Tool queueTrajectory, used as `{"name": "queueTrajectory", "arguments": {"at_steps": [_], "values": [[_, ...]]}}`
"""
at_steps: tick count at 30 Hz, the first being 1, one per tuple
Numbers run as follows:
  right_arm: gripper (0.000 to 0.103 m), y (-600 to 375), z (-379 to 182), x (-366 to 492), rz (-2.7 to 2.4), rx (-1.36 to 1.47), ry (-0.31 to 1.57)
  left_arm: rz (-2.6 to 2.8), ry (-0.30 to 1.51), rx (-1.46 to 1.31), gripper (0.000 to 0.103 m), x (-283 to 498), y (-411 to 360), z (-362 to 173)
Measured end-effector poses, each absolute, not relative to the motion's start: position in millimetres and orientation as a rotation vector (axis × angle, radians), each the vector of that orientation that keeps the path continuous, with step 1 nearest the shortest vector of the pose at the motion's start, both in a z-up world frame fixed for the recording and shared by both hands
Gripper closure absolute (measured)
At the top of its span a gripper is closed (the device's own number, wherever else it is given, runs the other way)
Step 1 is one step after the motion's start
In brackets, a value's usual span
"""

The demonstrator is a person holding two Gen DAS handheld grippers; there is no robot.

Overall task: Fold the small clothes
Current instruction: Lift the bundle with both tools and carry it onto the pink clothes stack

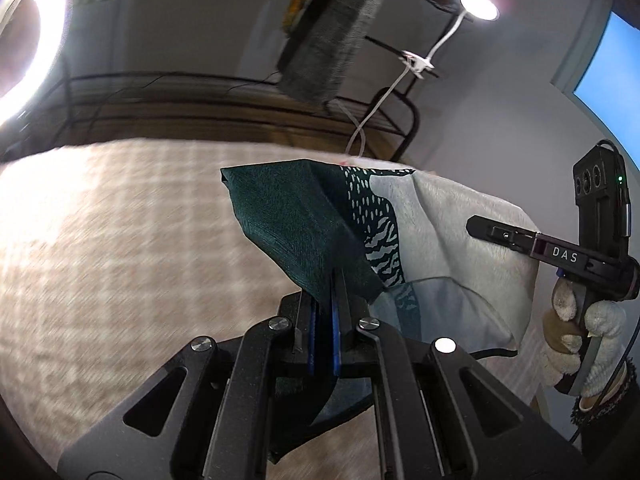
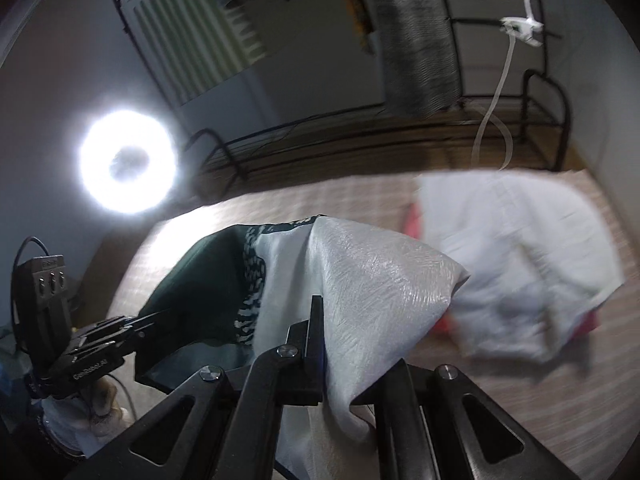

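Note:
A small cloth, dark green on one side and white on the other with a patterned band between, hangs lifted above the table. My left gripper is shut on its dark green corner. My right gripper is shut on its white part. In the left wrist view the right gripper shows at the right, held by a gloved hand. In the right wrist view the left gripper shows at the lower left, pinching the green edge.
The table has a beige checked cover. A white garment over something red lies at the far right. A black metal rack stands behind the table. A ring light glows at the left.

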State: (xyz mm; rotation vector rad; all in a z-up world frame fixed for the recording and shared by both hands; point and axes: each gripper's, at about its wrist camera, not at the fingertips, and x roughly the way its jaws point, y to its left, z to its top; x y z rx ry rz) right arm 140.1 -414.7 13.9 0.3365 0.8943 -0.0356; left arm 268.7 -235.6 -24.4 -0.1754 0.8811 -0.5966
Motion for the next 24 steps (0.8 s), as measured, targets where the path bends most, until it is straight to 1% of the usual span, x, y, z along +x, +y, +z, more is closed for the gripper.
{"name": "queueTrajectory", "arguments": {"at_steps": [10, 13, 19, 24], "values": [[0.102, -527, 46, 151, -0.181, 0.278, 0.829, -0.702, 0.84, -0.179, 0.1, 320, -342, -16], [0.102, -556, 48, 154, -0.201, 0.271, 0.809, -0.718, 0.833, -0.176, 0.1, 330, -361, -16], [0.102, -600, 35, 163, -0.243, 0.274, 0.808, -0.727, 0.837, -0.133, 0.1, 347, -407, -25], [0.102, -617, 8, 174, -0.246, 0.281, 0.837, -0.713, 0.863, -0.087, 0.1, 355, -426, -42]]}}
